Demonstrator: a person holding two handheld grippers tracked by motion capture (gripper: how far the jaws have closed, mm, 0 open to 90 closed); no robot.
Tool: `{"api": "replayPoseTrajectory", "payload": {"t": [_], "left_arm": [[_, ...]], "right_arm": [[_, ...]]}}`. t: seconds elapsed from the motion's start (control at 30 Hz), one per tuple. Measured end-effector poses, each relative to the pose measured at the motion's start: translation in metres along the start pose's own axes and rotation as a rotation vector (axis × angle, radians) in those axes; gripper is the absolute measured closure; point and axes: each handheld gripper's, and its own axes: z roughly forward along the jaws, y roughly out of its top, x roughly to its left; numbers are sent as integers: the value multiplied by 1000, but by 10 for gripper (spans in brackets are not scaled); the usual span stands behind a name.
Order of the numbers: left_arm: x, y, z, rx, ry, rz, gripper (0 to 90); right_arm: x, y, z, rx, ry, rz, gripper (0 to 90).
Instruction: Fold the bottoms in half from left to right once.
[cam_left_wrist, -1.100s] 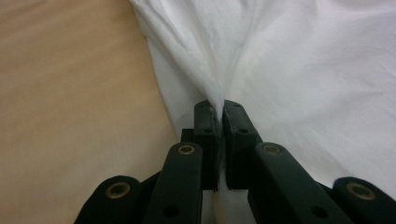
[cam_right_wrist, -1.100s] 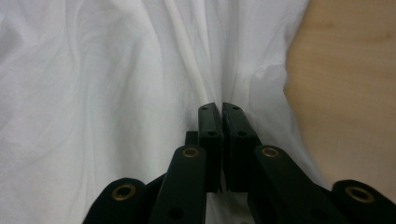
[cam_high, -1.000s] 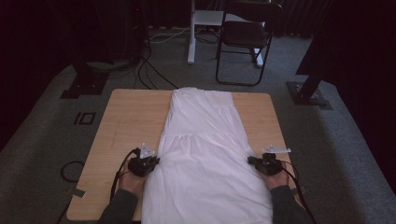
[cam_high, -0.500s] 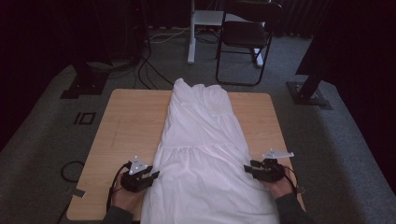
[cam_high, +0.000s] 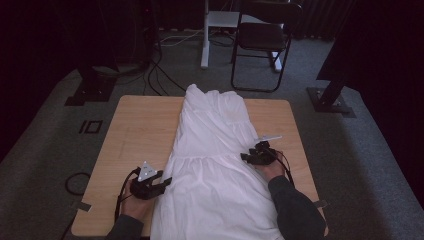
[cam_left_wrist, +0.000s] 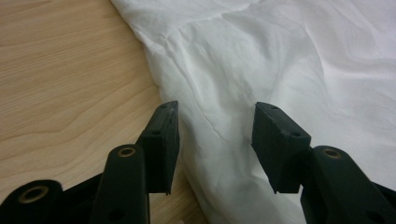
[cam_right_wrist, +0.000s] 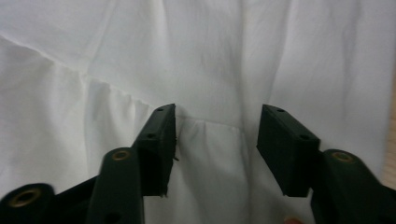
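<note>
both hands low at the white dress (cam_high: 215, 150) edges – left gripper (cam_high: 162, 183) and right gripper (cam_high: 246, 156) jaws spread, unpinched

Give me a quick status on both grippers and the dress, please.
Left gripper open, right gripper open. White dress flat on table, unheld. Nothing in the way.
</note>
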Motion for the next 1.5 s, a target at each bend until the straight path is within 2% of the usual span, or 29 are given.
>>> {"api": "replayPoseTrajectory", "payload": {"t": [0.03,0.1,0.17,0.2,0.23,0.3,0.33,0.37,0.4,0.43,0.47,0.5,0.63,0.7,0.73,0.77,0.83,0.9,0.93,0.97,1.0,1.07,1.13,1.17,1.2,1.33,1.4,1.5], "left_arm": [[-1,0,1,-2,-8,0,512],[-1,0,5,1,-29,-12,506],[0,-1,9,14,-51,-25,506],[0,-1,11,17,-54,-26,505],[-1,-1,13,20,-60,-28,501],[-3,-1,14,21,-62,-23,493],[-4,-1,14,24,-62,-16,492],[-5,-1,14,28,-65,-8,491],[-6,-2,14,30,-71,-4,486],[-6,-1,15,28,-73,-2,484],[-6,0,15,22,-70,-1,482],[-5,1,14,14,-65,-10,478],[1,18,16,-9,-26,2,463],[4,37,22,-20,5,24,447],[4,37,22,-20,5,24,434],[8,56,34,-17,13,12,408],[12,70,49,-14,13,9,403],[16,84,71,20,20,-10,385],[16,84,71,20,20,-10,385],[19,89,88,52,18,-30,386],[20,89,96,75,11,-39,395],[21,86,107,111,2,-40,490],[21,84,109,123,-4,-38,682],[20,78,106,103,-16,-35,764],[19,76,102,103,-2,-33,825],[17,67,91,98,20,-28,854],[15,51,73,88,16,-29,856],[9,31,52,85,-16,-31,855]], "right_arm": [[3,-1,0,2,1,-24,724],[10,0,-3,-11,-44,-80,868],[15,5,-14,-68,-58,-118,877],[17,9,-26,-122,-77,-137,877],[18,12,-34,-157,-86,-141,877],[17,19,-61,-275,-126,-137,877],[14,21,-71,-314,-159,-127,876],[11,21,-77,-326,-200,-120,876],[4,19,-78,-308,-263,-99,876],[-3,17,-75,-283,-267,-74,874],[-13,10,-67,-235,-269,-43,869],[-19,4,-57,-187,-282,-32,866],[-35,-17,-24,-76,-283,24,858],[-37,-20,-18,-68,-282,41,859],[-36,-20,-17,-73,-283,42,859],[-36,-20,-17,-68,-285,43,858],[-35,-20,-17,-65,-287,38,853],[-37,-20,-18,-69,-274,54,848],[-39,-21,-18,-74,-263,68,847],[-40,-21,-19,-78,-257,75,847],[-41,-22,-19,-81,-251,82,846],[-42,-23,-19,-90,-242,88,844],[-42,-23,-19,-94,-238,92,843],[-41,-24,-20,-95,-237,89,843],[-41,-25,-20,-94,-234,87,843],[-36,-30,-24,-93,-201,107,841],[-24,-41,-31,-89,-176,89,842],[-6,-57,-43,-78,-139,63,842]]}}
